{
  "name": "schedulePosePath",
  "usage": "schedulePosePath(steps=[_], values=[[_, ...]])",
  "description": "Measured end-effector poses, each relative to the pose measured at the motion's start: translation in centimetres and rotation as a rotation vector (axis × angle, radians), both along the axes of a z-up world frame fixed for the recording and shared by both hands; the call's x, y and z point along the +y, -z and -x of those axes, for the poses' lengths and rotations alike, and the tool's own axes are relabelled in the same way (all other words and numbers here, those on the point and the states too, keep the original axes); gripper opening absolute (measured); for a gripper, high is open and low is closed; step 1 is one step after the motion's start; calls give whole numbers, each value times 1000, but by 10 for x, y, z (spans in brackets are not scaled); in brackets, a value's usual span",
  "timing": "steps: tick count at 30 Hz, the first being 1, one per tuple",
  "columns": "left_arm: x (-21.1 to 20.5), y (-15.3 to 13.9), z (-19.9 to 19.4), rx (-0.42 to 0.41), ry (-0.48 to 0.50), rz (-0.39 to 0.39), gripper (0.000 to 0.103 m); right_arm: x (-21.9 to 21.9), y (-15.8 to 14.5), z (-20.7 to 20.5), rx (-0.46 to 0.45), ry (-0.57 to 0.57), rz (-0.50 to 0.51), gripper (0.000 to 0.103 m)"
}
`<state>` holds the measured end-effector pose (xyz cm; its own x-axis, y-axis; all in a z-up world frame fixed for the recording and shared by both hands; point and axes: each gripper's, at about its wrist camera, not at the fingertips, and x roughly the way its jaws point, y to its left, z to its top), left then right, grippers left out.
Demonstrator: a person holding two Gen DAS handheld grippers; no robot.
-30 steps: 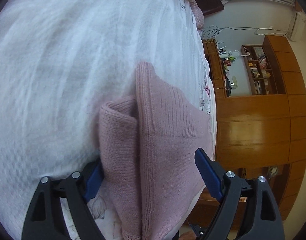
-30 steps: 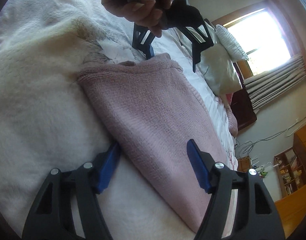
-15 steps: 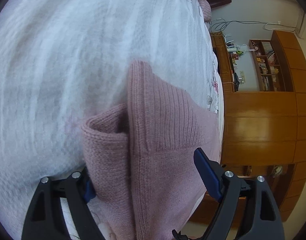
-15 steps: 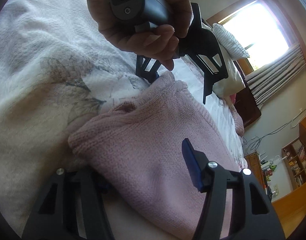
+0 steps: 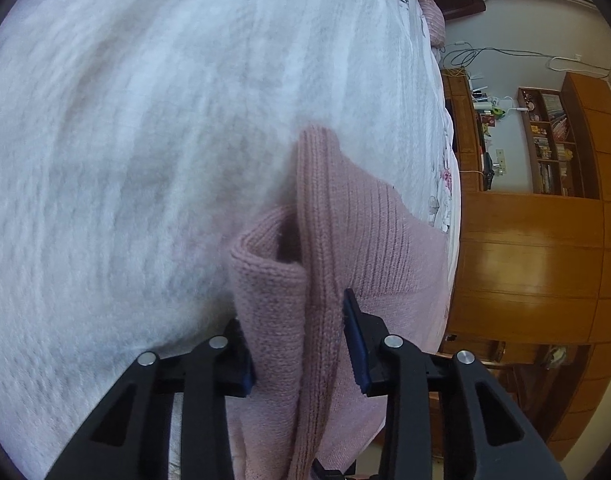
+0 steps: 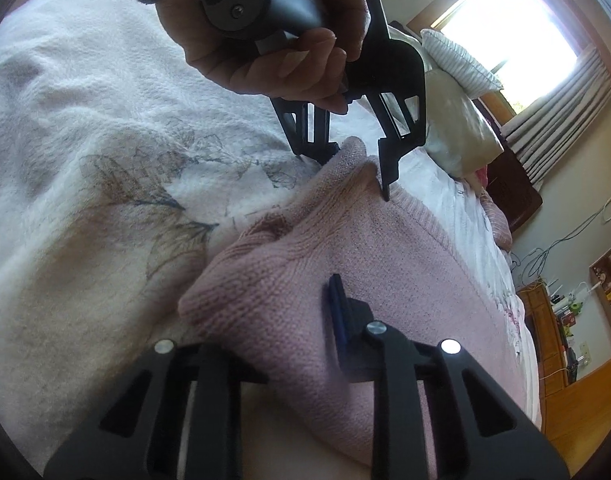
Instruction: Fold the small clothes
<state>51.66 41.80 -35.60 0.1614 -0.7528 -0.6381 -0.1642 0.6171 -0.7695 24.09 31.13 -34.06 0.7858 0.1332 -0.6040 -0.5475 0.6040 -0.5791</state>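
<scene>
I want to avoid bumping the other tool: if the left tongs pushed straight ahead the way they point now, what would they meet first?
The pink knit garment already bunched between the left tongs; beyond it only the white bedspread, though depth is hard to judge.
</scene>
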Motion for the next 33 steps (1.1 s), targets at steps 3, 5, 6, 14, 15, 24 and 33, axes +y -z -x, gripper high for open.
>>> schedulePosePath(steps=[3,5,6,14,15,24,33], values=[[0,-8,3,-2,-6,-12,27,-2,-12,3,6,9,-32,15],[-3,-18,4,-7,-6,-21,26,-5,-21,6,8,17,-56,13],[-5,-23,4,-11,-6,-27,26,-7,-26,7,9,21,-71,12],[-33,-82,6,-61,-5,-80,24,-35,-78,13,15,80,-218,11],[-38,-90,6,-68,-5,-94,24,-39,-84,14,15,86,-234,11],[-99,-161,10,-128,10,-191,24,-94,-134,21,13,146,-396,10],[-161,-202,8,-160,36,-289,24,-154,-162,20,21,197,-519,10]])
